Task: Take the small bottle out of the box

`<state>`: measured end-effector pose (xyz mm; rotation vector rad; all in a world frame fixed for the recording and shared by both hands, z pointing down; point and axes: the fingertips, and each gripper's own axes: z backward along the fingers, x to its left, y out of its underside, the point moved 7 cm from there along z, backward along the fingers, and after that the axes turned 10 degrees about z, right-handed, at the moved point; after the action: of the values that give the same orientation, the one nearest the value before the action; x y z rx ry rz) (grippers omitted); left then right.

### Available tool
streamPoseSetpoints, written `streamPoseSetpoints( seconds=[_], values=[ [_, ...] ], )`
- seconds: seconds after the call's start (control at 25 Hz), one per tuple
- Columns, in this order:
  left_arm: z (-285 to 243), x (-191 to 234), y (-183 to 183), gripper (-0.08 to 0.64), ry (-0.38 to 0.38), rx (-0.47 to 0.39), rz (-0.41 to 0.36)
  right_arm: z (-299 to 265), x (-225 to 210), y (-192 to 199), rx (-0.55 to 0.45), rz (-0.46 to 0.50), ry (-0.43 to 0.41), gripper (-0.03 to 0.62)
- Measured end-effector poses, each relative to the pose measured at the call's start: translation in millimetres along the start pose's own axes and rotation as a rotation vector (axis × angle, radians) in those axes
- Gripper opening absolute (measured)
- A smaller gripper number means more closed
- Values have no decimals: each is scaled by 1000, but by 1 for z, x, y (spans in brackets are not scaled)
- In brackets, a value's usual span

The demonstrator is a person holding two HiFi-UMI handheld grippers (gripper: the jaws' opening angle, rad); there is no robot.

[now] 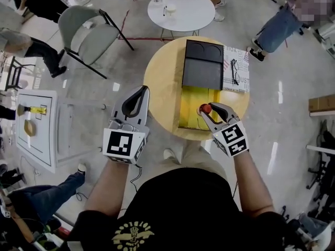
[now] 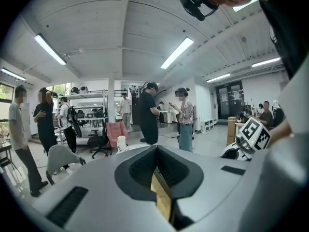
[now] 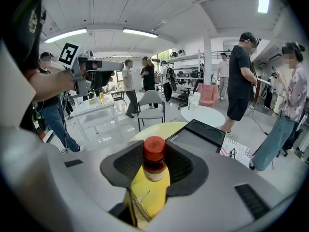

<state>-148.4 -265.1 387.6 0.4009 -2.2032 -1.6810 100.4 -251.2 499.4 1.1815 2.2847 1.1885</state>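
Grey floor (image 1: 293,88) of an open workroom fills the surroundings, with several people standing about, a grey folding chair (image 1: 86,33) and a white round table (image 1: 188,9) beyond the work spot. Nearest the person stands a round wooden table (image 1: 159,80).

On the right half of this tabletop lies an open box (image 1: 191,101). Its black lid (image 1: 203,67) is folded back toward the far edge, and its yellow-lined half reaches the near edge. A printed sheet (image 1: 238,82) lies under the lid's right side, at the tabletop's right edge, with a pair of glasses (image 1: 234,69) resting on it.

Both arms reach forward from the bottom of the head view. The left gripper (image 1: 141,91) is held off the tabletop's left edge, over the floor. Its jaws are pressed together with nothing between them; only a tan sliver shows through the slit below the pads. The right gripper (image 1: 211,107) is over the yellow half of the box, toward the tabletop's near right edge, and its jaws are clenched on the small bottle (image 3: 154,170).

The bottle stands upright between the black pads, its neck rising above them, with a pale collar under a red cap (image 3: 154,149). Yellow shows beneath the collar, down in the gap between the jaws. In the right gripper view the lid and tabletop lie beyond and lower than the cap.
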Motion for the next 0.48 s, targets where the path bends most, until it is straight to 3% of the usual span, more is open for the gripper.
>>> streamPoseSetpoints(
  seconds=[0.2,0.48],
  values=[
    [5,7,-12,15,-14,-17,24,8,-4,-15,-6,29,18,152],
    [15,2,-28,15,3,-39,-19,29,-4,-46,-45,44,48,152]
  ],
)
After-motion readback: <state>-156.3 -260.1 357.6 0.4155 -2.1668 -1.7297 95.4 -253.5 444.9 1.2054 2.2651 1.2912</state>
